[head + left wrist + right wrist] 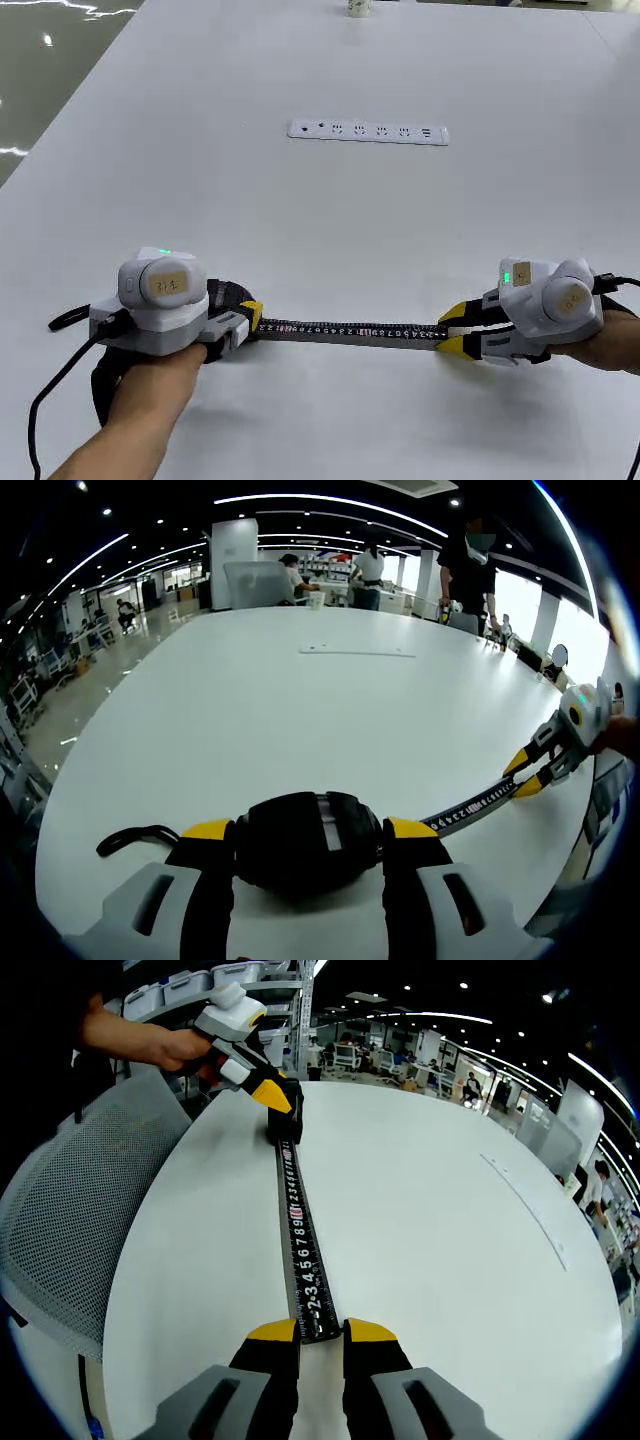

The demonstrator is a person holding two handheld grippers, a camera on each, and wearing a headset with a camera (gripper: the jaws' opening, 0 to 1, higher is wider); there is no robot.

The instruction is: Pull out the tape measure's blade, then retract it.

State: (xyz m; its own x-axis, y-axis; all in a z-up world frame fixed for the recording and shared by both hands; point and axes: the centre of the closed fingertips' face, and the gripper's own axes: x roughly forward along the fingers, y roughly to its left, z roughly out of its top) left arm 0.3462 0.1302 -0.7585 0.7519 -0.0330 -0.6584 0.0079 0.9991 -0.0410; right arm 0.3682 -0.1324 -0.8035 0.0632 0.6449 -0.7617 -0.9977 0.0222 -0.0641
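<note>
Near edge: left gripper [245, 318] clamped on the tape measure's black case [312, 842], which sits on the white table [300, 230]. The right gripper [452, 330] is pinched narrow on the free end of the blade [350, 331], which lies drawn out flat between them, numbers up. Farther back, a white power strip [367, 131], well apart.

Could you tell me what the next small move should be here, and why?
Probably ease the right gripper back toward the case, feeding the blade in: it is already drawn out between the grippers, with the left gripper clamping the case.
</note>
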